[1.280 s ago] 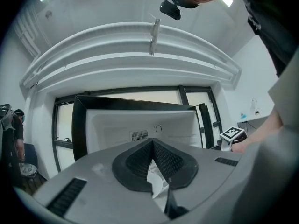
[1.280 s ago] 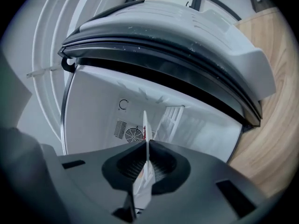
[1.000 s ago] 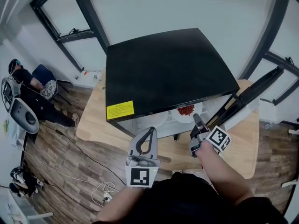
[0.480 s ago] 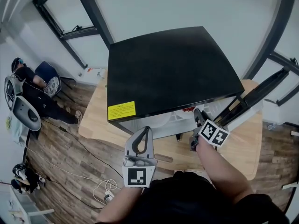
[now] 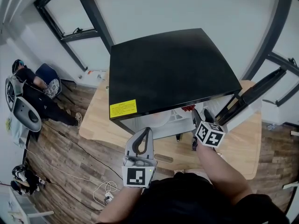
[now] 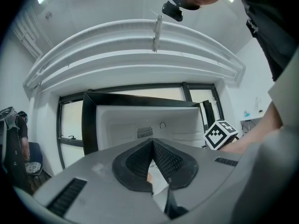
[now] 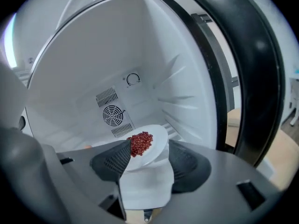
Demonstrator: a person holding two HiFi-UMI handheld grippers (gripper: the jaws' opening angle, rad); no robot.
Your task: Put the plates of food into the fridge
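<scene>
A black mini fridge point(image 5: 168, 69) stands on the wooden table point(image 5: 96, 120) with its door point(image 5: 254, 93) swung out to the right. In the right gripper view a white plate point(image 7: 156, 136) of red food point(image 7: 139, 143) rests inside the white fridge cavity. My right gripper point(image 7: 149, 148) point(image 5: 201, 117) is at the fridge mouth with its jaws opening. The plate lies between them and the pads stand off it. A bit of the red food point(image 5: 188, 108) peeks out under the fridge top. My left gripper point(image 5: 146, 133) point(image 6: 153, 143) is shut on nothing in front of the fridge.
A person point(image 5: 28, 85) sits on the wood floor at the far left beside a grey object point(image 5: 21, 111). Cables point(image 5: 100, 190) lie on the floor near the table's front. Dark window frames point(image 5: 70, 27) line the wall behind. The fridge's fan vent point(image 7: 113, 114) faces the plate.
The plate of red food has gone deeper into the fridge and my right gripper's jaws have spread apart off it. The left gripper has barely moved.
</scene>
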